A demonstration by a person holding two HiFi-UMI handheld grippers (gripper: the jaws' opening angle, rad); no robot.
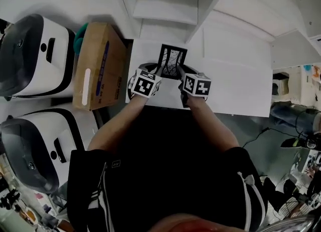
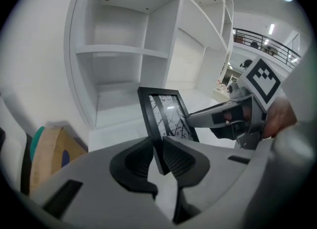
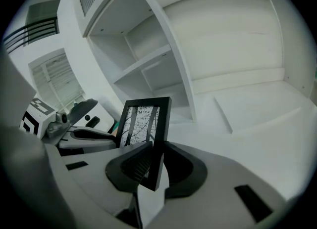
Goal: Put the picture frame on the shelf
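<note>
Picture frame (image 1: 172, 61) upright at centre of head view, long axis vertical, held between left gripper (image 1: 156, 73) and right gripper (image 1: 183, 73); neither is nearer. Shelf unit (image 1: 165, 5) straight ahead, upper centre. White worktop (image 1: 235, 85) below, cardboard box (image 1: 98, 65) at left.
Left gripper view: pads clamp frame's left edge; shelf unit upper left, empty.
Right gripper view: pads clamp right edge; shelf unit upper centre.
Likely next: carry forward.

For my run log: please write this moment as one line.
left gripper: shut on picture frame, left edge | right gripper: shut on its right edge | status: held in front of shelf, not released
</note>
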